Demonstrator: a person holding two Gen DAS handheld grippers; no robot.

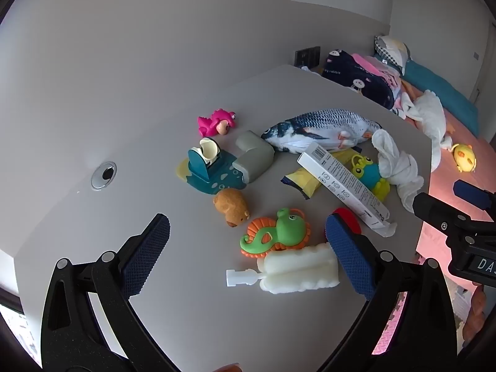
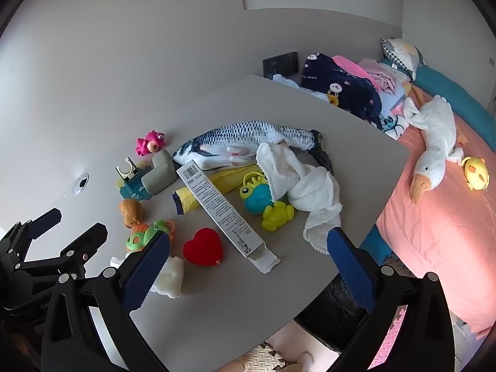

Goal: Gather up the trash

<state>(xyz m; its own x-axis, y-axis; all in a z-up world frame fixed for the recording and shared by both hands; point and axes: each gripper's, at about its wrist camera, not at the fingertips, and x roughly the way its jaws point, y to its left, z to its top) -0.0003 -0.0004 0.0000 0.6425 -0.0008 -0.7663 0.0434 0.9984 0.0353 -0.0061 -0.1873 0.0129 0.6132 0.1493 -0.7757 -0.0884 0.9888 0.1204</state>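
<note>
Left gripper (image 1: pixel 248 248): fingers spread wide, nothing between the blue pads (image 1: pixel 148 249), held above the near part of the grey table (image 1: pixel 93 217). Just below the gap, a green and orange seahorse toy (image 1: pixel 279 232) and, nearer, a white foam brush head (image 1: pixel 297 268) with a short plastic stem. Behind the right pad, partly hidden, a red heart (image 1: pixel 347 215).

Right gripper (image 2: pixel 248 266): fingers also spread wide, empty, over the near edge of the table. Between the pads and a little further, the red heart lying flat on the table, and beside it the trash: a long white carton box (image 2: pixel 220 207) with a barcode, lying diagonally, its near flap open. Under its far half, a yellow wrapper (image 2: pixel 214 186) with a dark toothed edge, touching the box.

Further out: a blue and yellow frog toy (image 2: pixel 263 201) just right of the box, a white cloth (image 2: pixel 307 192) partly over the frog, a plush fish (image 2: pixel 241 142) behind, a brown bear toy (image 2: pixel 131 212), a teal stand (image 2: pixel 133 186), a grey block (image 2: pixel 161 170), a pink toy (image 2: pixel 150 142).

Beyond the table edge, a bed with pink sheet (image 2: pixel 434 248), a white goose plush (image 2: pixel 434 152) and a yellow toy (image 2: pixel 476 173) on it.
</note>
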